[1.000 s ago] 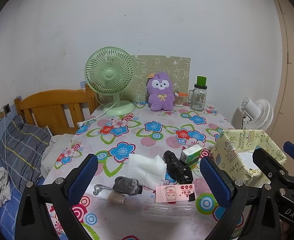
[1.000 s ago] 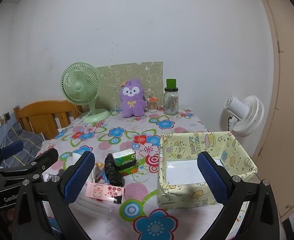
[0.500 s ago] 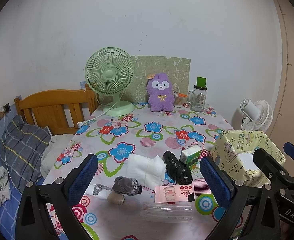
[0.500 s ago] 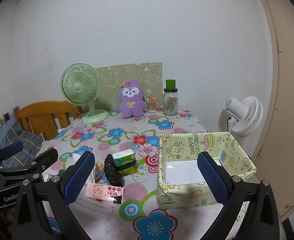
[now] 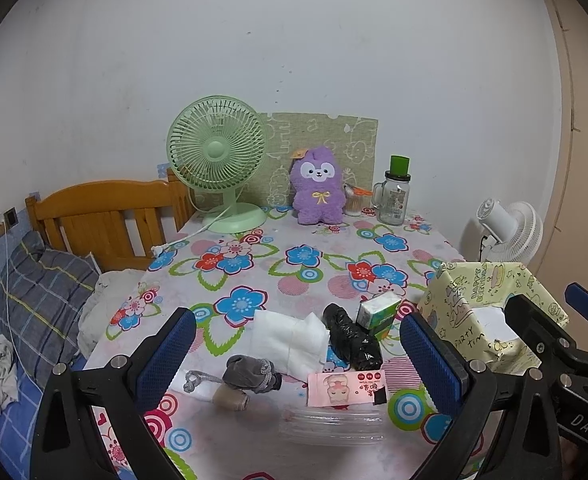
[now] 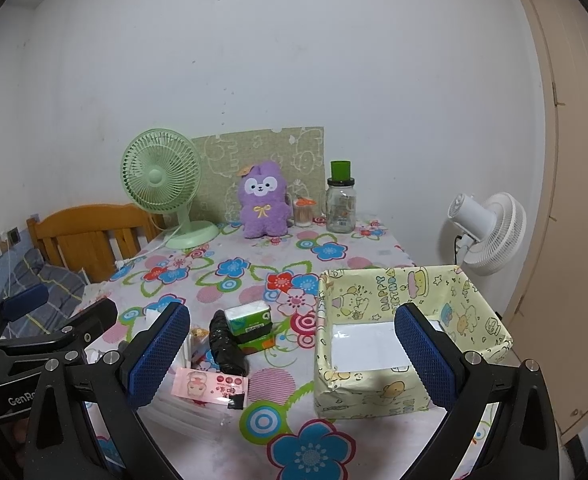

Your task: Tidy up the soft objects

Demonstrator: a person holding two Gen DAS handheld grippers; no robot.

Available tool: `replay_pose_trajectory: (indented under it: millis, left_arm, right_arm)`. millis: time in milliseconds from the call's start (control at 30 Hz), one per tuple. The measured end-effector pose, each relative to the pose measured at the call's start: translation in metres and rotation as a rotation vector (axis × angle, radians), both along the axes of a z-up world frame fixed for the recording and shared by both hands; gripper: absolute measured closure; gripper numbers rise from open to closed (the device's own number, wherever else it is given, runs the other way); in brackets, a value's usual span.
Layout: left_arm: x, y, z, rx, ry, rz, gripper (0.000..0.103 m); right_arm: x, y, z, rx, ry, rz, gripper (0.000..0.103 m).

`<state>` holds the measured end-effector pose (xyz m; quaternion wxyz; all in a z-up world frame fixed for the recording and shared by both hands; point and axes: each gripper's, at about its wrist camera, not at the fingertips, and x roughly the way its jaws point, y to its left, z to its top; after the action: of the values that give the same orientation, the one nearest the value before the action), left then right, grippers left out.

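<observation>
On the flowered tablecloth lie a white folded cloth [image 5: 290,338], a grey sock [image 5: 250,374], a black rolled bag [image 5: 351,340] [image 6: 226,346], a green tissue pack [image 5: 377,312] [image 6: 250,320] and a pink wipes pack [image 5: 345,388] [image 6: 210,386]. A yellow cartoon-print box [image 6: 405,336] [image 5: 485,320] stands open at the right. A purple plush [image 5: 317,188] [image 6: 262,200] sits at the back. My left gripper [image 5: 297,364] is open and empty above the near pile. My right gripper [image 6: 294,356] is open and empty, between the pile and the box.
A green desk fan [image 5: 218,160] and a glass jar with green lid [image 5: 394,192] stand at the back wall. A white fan [image 6: 485,232] stands beyond the table's right edge. A wooden bed frame [image 5: 106,216] and pillow are left. A clear plastic lid [image 5: 333,424] lies near the front.
Both grippers have barely shifted; the view has drifted slightly. Nothing on the table has moved.
</observation>
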<state>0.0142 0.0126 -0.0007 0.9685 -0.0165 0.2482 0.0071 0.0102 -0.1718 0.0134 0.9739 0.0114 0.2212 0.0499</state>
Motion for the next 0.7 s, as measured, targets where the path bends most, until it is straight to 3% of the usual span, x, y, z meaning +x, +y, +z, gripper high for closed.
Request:
replay_pose_trajectory:
  millis: [700]
  left_arm:
    - [0.0078,0.0044,-0.0062,0.008,0.014,-0.008,0.000]
  right_arm:
    - [0.0086,0.0020,-0.0021,-0.002,0.012,-0.008,0.000]
